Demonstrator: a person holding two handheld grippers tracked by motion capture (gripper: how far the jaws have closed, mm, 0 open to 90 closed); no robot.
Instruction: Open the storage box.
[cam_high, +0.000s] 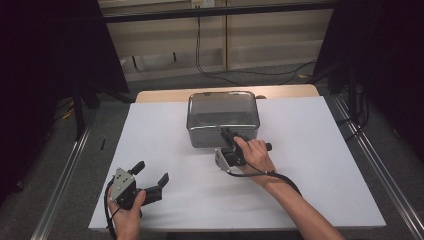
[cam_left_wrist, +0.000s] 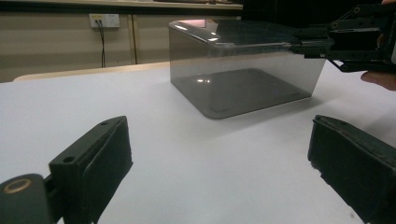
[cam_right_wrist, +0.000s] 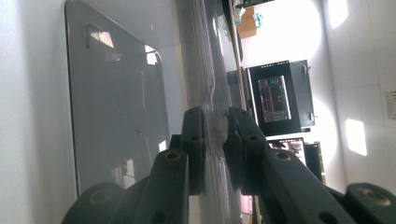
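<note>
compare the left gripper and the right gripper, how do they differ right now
The left gripper has open jaws with nothing between them; the right gripper is shut on the near wall of the clear plastic box. The left gripper sits near the table's front left corner, apart from the box; the right one touches it. Both are hand-held with black jaws.

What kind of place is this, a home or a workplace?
Probably a workplace, something like a lab or recording room. A white table stands on grey carpet between dark curtains, cables run along the floor by the wall, and the only item on the table is a smoky clear box.
</note>
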